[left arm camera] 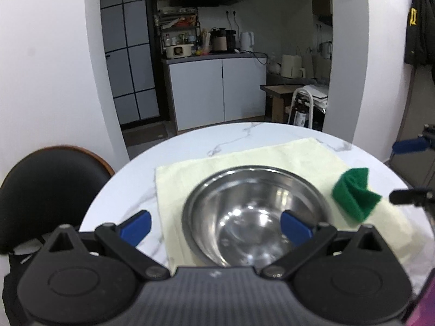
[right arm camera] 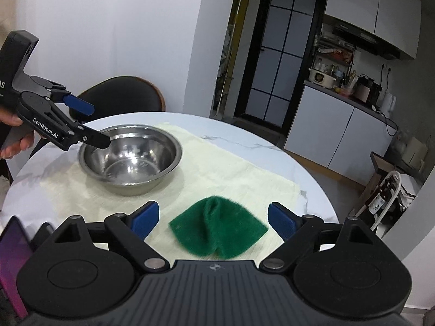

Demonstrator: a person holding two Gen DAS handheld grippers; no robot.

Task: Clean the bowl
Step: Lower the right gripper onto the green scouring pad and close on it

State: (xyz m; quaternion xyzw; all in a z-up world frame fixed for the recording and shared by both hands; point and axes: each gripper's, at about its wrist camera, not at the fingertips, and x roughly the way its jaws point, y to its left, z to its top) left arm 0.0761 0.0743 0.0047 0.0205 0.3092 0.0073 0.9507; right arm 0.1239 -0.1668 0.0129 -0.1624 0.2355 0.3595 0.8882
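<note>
A steel bowl [left arm camera: 255, 217] [right arm camera: 130, 157] stands upright on a pale yellow cloth [left arm camera: 217, 168] [right arm camera: 223, 174] on the round marble table. My left gripper [left arm camera: 214, 225] [right arm camera: 96, 125] is open and straddles the bowl's near rim, one finger inside the bowl and one outside. A crumpled green scouring pad [left arm camera: 354, 194] [right arm camera: 217, 229] lies on the cloth to the right of the bowl. My right gripper [right arm camera: 213, 218] is open, its fingers on either side of the pad, not closed on it.
The marble table [left arm camera: 130, 184] [right arm camera: 272, 141] has a black chair [left arm camera: 51, 187] [right arm camera: 119, 97] at its left side. A kitchen counter with appliances [left arm camera: 214, 51] and a dark glass door [right arm camera: 277, 62] stand beyond the table.
</note>
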